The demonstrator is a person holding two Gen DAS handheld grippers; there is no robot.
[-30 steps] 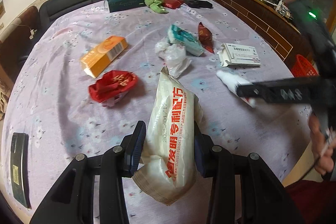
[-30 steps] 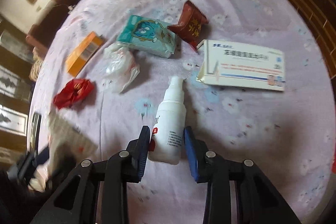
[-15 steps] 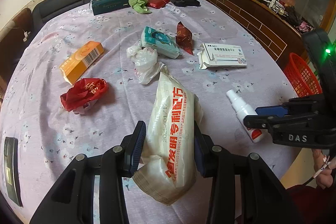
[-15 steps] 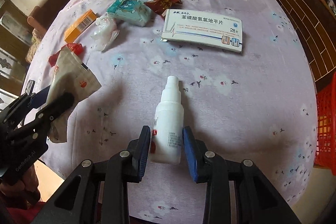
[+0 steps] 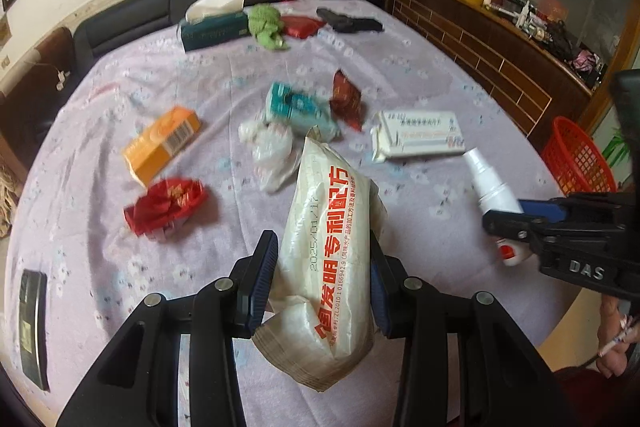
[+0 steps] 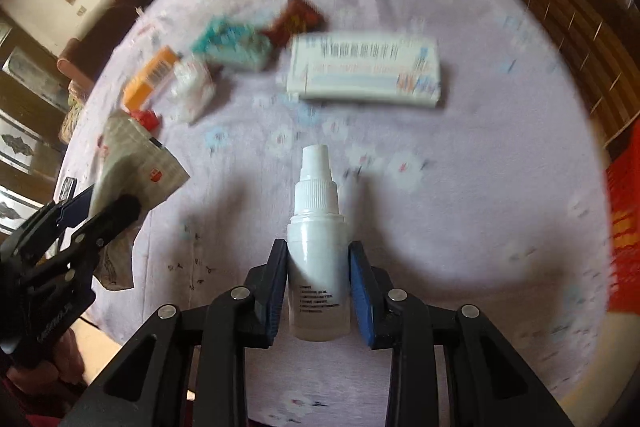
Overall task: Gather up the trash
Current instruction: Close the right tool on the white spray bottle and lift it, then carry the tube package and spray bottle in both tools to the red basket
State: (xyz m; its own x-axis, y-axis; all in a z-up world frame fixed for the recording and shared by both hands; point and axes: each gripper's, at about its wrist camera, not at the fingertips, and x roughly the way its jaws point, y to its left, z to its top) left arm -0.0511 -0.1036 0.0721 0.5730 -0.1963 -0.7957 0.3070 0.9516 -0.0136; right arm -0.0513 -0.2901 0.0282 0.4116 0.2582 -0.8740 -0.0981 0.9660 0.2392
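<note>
Carrying two bits of trash at once: the left gripper [image 5: 320,279] is clamped on a white bag [image 5: 332,259], and the right gripper [image 6: 318,283] is squeezing a spray bottle [image 6: 318,227] by its body, nozzle pointing away. Both look lifted clear of the table [image 5: 100,107]. I'd say the pickup step is done and the next move is getting both over to the red basket [image 5: 580,159] off the table's right edge, then letting go one at a time (right one's closer). Writing: the bag has big red Chinese print, a faint 2025 date and a number string; the right gripper's body says DAS. The bottle's small print is too blurry. Plenty of wrappers and boxes left on the table.
</note>
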